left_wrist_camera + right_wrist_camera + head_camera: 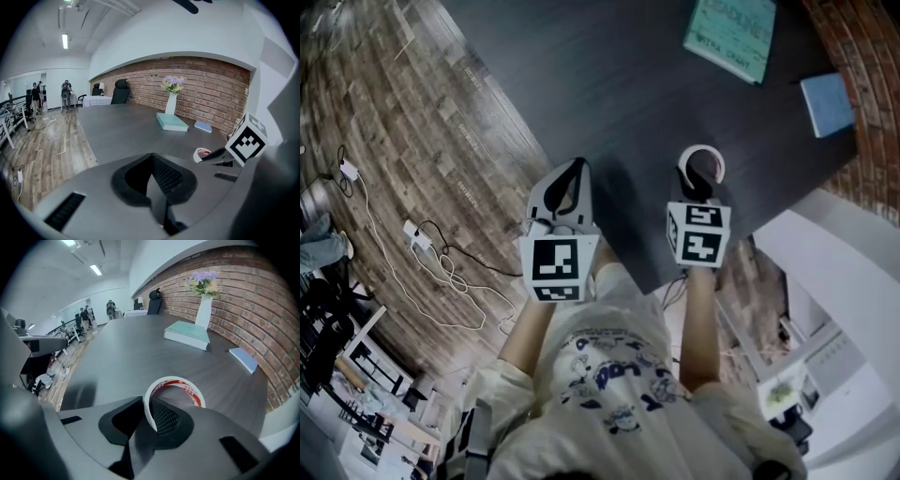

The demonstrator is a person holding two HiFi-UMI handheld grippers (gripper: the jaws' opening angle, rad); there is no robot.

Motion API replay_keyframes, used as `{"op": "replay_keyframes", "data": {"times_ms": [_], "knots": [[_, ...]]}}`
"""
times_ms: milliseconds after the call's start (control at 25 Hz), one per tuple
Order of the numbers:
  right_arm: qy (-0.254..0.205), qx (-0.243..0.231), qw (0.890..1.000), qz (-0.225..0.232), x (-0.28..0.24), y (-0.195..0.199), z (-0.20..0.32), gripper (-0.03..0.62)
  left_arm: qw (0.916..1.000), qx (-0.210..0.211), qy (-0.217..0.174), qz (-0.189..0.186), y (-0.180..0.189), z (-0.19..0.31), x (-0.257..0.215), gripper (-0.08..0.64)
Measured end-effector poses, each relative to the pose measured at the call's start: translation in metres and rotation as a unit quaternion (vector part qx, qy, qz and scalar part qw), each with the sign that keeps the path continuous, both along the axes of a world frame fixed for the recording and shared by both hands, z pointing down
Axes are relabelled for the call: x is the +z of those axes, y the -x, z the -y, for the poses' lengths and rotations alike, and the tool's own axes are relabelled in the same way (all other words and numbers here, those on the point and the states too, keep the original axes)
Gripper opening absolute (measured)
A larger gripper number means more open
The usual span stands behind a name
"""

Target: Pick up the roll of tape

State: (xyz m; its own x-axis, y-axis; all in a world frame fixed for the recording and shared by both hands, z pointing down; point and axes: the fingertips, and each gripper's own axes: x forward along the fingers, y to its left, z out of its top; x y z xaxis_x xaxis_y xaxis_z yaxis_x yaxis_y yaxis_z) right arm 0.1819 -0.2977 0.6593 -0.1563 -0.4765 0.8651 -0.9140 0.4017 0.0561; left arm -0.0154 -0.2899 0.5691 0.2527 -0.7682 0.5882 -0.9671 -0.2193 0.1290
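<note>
While roll of tape [174, 378] lies flat on tabletop [122, 348], near its edge, ring wall is pinched by right tongs [146, 401]: 1 jaw inside, 1 outside. Left tongs [151, 159] are held pressed together, empty. Grasp judged made; lift not yet done.

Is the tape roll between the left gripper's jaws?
No, the left gripper has its jaws together on nothing; the roll of tape is in the right gripper.

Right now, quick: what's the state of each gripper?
Left gripper: jaws shut, nothing between them.
Right gripper: jaws shut on the wall of the white-and-red roll of tape, one jaw inside the ring.
</note>
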Motion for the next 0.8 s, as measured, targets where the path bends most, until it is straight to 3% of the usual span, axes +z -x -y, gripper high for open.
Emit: {"op": "replay_keyframes", "data": {"times_ms": [360,800], "knots": [[0.009,-0.001,1.0,0.005,-0.003,0.01,-0.001,0.038,1.0,-0.009,0.003,0.001,0.009,-0.007,0.001,0.003],[-0.058,0.036,0.998,0.013,-0.04,-0.001,0.009,0.037,0.9994,-0.01,-0.031,-0.003,0.016,-0.002,-0.028,0.003]]}}
